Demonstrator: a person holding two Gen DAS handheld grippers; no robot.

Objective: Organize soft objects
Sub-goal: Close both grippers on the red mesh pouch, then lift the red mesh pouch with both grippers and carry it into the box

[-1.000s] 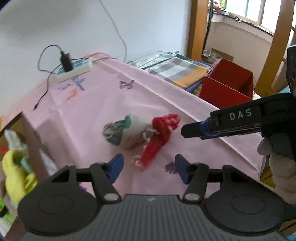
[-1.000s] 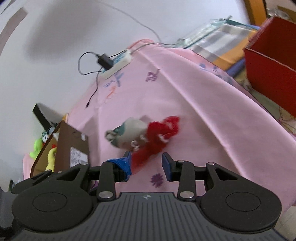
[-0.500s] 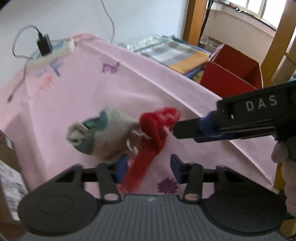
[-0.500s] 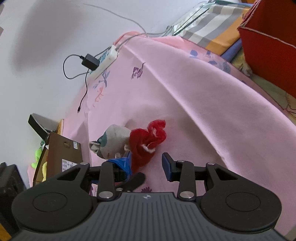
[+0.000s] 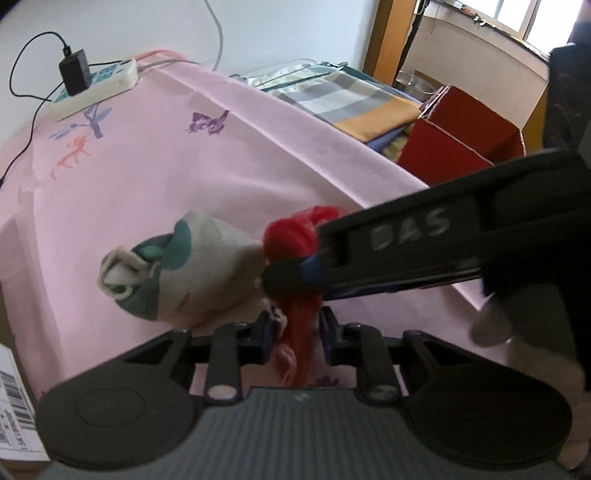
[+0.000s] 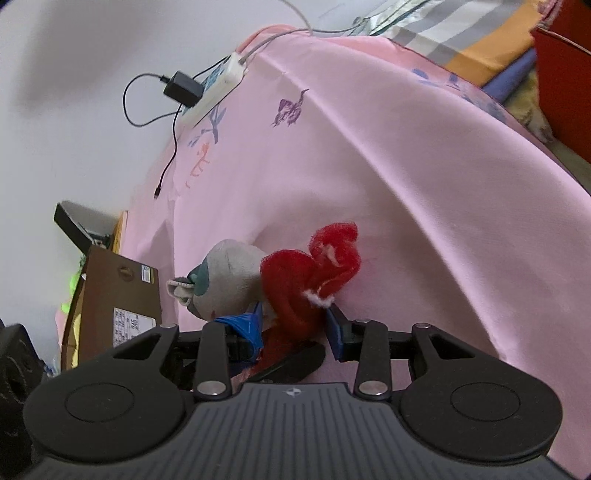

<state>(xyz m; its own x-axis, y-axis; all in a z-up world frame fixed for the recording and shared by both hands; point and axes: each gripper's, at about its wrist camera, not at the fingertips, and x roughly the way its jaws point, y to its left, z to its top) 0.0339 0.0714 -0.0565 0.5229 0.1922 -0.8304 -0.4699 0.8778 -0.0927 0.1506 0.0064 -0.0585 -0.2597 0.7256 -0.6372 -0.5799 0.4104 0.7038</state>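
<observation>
Left wrist view: the left gripper (image 5: 295, 328) has just been closing, its fingers now pinching the red toy's (image 5: 301, 314) lower end on the pink tabletop (image 5: 184, 166), beside the grey plush (image 5: 199, 273); the toy's length runs away from the camera.

Right wrist view: the right gripper (image 6: 293, 328), fingers apart, straddles the red toy (image 6: 306, 280), not yet squeezing.

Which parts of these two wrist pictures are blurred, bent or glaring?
Left wrist view: right gripper large and blurred close to the lens, window glaring. Right wrist view: red toy fairly sharp, pink cloth edge bowed by the fisheye, soft shadow on the wall.
</observation>
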